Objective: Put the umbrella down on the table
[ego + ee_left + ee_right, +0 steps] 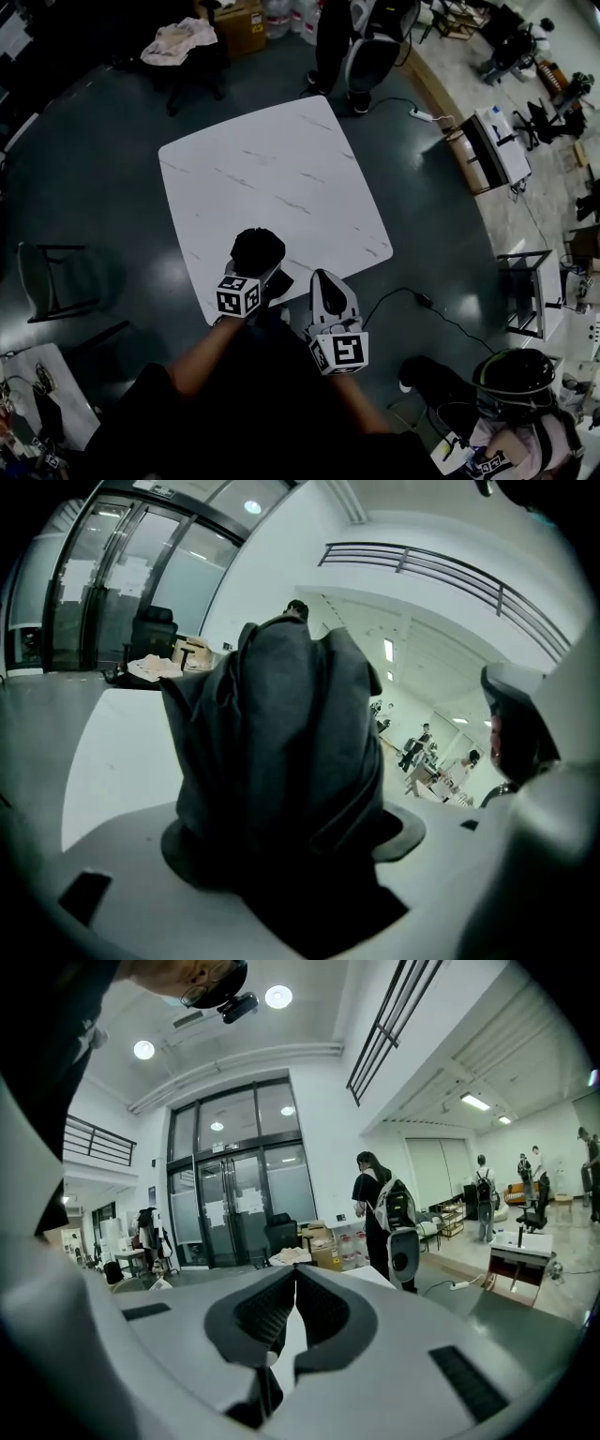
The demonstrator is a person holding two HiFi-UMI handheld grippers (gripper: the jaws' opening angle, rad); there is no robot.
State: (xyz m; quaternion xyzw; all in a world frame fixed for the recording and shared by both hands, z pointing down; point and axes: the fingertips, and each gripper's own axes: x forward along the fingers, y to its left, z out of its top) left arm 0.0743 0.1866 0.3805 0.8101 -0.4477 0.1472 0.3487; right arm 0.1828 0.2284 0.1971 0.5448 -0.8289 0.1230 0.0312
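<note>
A black folded umbrella is clamped in my left gripper over the near edge of the white marble table. In the left gripper view the umbrella's dark fabric fills the space between the jaws and stands up from them, with the pale tabletop behind it. Whether the umbrella touches the table I cannot tell. My right gripper hangs just right of it at the table's near edge. Its jaws are shut, tips together, with nothing between them.
A dark chair stands left of the table. At the far side are an office chair and a standing person. A cable with a power strip lies on the floor. Another person with a helmet sits near right.
</note>
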